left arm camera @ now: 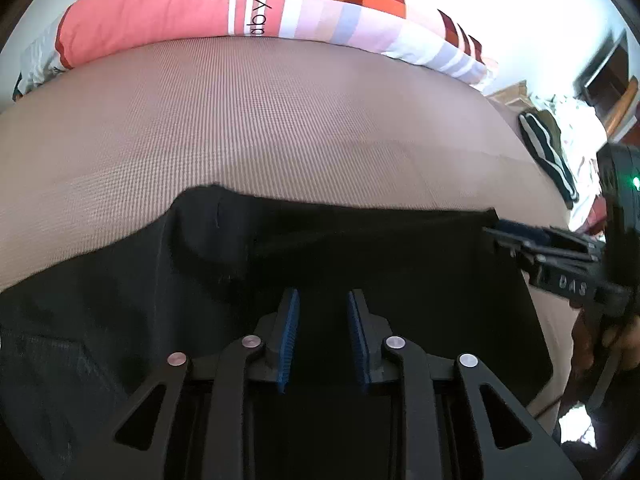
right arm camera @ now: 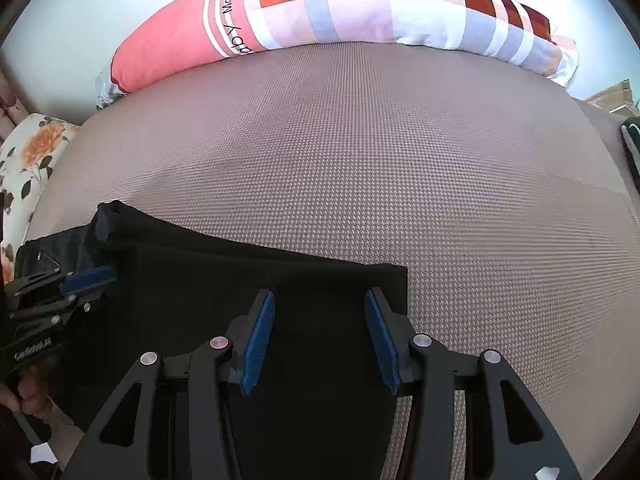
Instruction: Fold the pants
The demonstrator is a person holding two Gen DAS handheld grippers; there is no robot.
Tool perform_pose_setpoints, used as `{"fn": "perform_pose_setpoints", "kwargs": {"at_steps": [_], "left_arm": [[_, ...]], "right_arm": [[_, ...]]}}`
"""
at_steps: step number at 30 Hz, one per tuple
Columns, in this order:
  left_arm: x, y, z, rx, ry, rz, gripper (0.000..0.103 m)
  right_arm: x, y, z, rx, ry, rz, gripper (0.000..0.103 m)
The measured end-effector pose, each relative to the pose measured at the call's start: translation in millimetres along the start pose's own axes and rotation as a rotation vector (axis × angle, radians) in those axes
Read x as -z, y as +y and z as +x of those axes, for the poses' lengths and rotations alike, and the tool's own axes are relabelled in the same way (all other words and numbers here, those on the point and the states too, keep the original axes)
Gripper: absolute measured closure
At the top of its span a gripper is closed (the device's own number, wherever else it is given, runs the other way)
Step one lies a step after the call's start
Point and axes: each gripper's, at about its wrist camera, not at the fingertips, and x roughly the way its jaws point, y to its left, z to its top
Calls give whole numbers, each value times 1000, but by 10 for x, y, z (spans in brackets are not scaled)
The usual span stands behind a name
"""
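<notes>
Currently the black pants [right arm camera: 240,280] lie flat on the taupe mattress cover [right arm camera: 400,160], near its front edge, with both grippers poised directly above the cloth.

**Gripper state**
- The left gripper [left arm camera: 323,334] points steeply down over the fabric. Its blue pads [left arm camera: 289,336] stand a narrow gap apart, and no cloth is visible between them. It holds nothing.
- The right gripper [right arm camera: 319,338] also points steeply down. Its jaws stand moderately apart, wider than the left, with only flat fabric visible below the gap. It holds nothing.

**Position of the garment**
- In the right wrist view, the pants present a straight far edge and a square right corner, which suggests that at least one fold has been laid.
- In the left wrist view, a raised ridge of doubled fabric runs across the cloth ahead of the left gripper, and a looser, greyer portion spreads off to the left.
- A pink and checked pillow [right arm camera: 320,12] lies along the far side of the bed, well apart from the garment.

**Progress assessment**
- Judged complete: one fold, with the right side squared off.
- Judged remaining: the loose left portion probably needs gathering in, followed by a further fold to make a compact stack. How many layers already lie stacked cannot be determined, since the black fabric hides its seams.
</notes>
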Motion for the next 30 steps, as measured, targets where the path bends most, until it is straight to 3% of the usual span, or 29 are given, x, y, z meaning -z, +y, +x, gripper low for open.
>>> {"fn": "perform_pose_setpoints", "kwargs": {"at_steps": [3,14,18,21,26,30], "left_arm": [[171,10,-84,7,19,-7,65],[683,143,-434,-2,74,-58,61],[717,292,-715,-28,29,-109,60],[708,411,-993,-76,-29,-115,53],[685,687,-1471,-121,-127,-153,51],[713,996,-1743,-163,-155,-197,51]], "right_arm": [[57,26,-69,-2,-5,1,58],[612,209,-232,-14,63,-49,58],[726,332,-262,-44,85,-63,57],[778,480,-260,-81,100,-79,57],[822,862,-226,-163,135,-133,57],[854,1233,-179,-213,160,-209,57]]}}
